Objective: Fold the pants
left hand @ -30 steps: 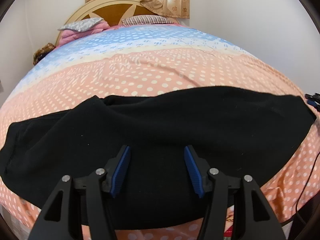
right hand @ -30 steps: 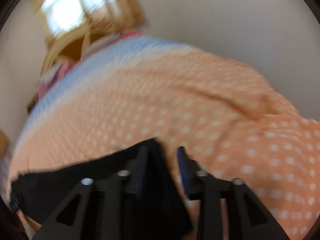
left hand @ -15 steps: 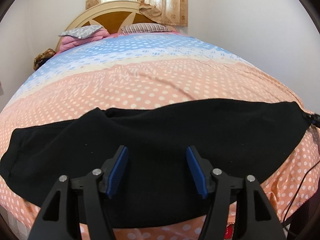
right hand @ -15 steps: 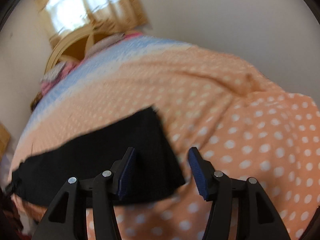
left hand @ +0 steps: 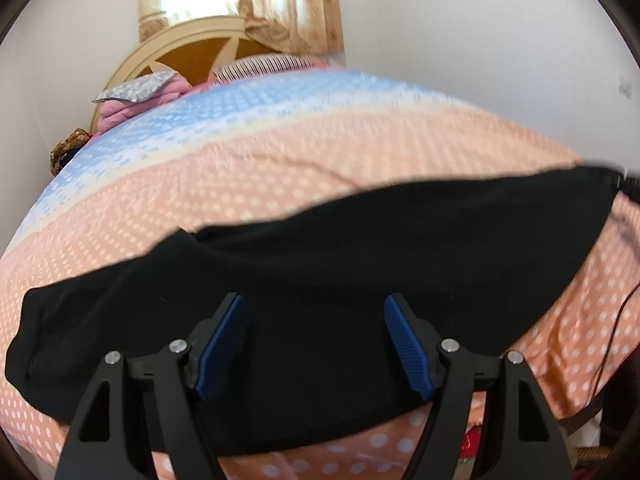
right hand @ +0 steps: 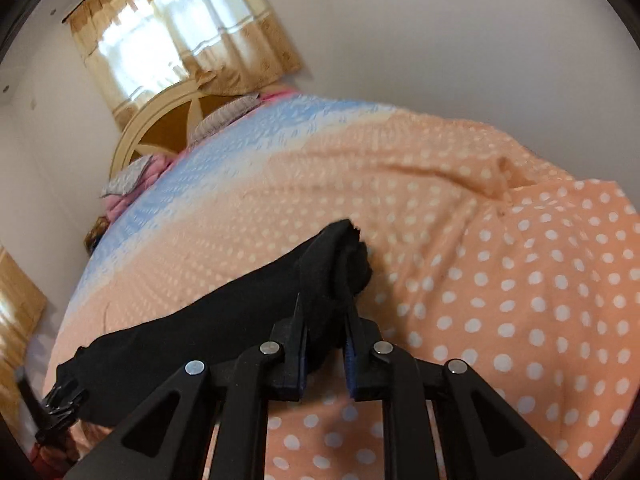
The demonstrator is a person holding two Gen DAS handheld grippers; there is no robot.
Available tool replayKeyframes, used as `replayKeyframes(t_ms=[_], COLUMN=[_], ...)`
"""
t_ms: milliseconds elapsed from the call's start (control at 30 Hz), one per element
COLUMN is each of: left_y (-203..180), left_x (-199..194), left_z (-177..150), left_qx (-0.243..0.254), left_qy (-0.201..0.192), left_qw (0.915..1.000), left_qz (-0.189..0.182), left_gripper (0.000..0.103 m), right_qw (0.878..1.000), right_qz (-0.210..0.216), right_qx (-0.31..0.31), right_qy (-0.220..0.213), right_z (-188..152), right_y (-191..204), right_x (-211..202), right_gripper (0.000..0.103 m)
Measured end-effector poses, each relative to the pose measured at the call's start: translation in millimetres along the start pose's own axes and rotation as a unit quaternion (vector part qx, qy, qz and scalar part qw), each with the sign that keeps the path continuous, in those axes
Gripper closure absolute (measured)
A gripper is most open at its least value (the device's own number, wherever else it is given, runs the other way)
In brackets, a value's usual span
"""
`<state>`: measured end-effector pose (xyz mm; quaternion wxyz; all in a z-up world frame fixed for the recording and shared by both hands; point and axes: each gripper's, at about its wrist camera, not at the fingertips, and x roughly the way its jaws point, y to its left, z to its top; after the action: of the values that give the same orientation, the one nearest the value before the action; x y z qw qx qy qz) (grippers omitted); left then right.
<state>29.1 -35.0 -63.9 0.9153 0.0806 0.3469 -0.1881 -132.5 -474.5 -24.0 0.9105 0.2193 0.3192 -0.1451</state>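
Black pants (left hand: 320, 264) lie stretched left to right across the near part of a bed with a peach dotted cover (left hand: 280, 168). My left gripper (left hand: 313, 300) hovers over their middle. Its jaws are opening, and its blue pads (left hand: 404, 344) stand wide apart without pinching any cloth. In the right wrist view the pants (right hand: 200, 332) run off to the lower left. My right gripper (right hand: 324, 300) is closing on their right end, and the black cloth bunches up between its pads and pokes out past the tips.
A wooden headboard (left hand: 192, 48) and pillows (left hand: 136, 90) stand at the far end under a curtained window (right hand: 172, 36). White walls flank the bed. A dark cable (left hand: 608, 340) hangs off the near right edge. Bare bed cover (right hand: 520, 280) lies right of the pants.
The right gripper, which stood open around the pants' end, has shut on it and gathered the cloth. The left gripper's jaws have spread wider, and its view has tilted slightly.
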Motion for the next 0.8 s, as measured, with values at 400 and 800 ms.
replayKeyframes(t_ms=[400, 800], left_y=[127.8, 133.8], left_x=[20.3, 27.5], left_z=[7.8, -5.9], left_qx=[-0.134, -0.099], left_qy=[0.039, 0.01], left_qw=[0.9881, 0.9918], left_qz=[0.064, 0.081], left_gripper=[0.028, 0.023], right_qw=[0.997, 0.986], right_qz=[-0.066, 0.128], right_qx=[0.017, -0.1], right_qy=[0.028, 0.025], right_z=[-18.9, -14.0], right_y=[-1.0, 187.3], right_x=[20.5, 19.2], right_gripper=[0.075, 0.061])
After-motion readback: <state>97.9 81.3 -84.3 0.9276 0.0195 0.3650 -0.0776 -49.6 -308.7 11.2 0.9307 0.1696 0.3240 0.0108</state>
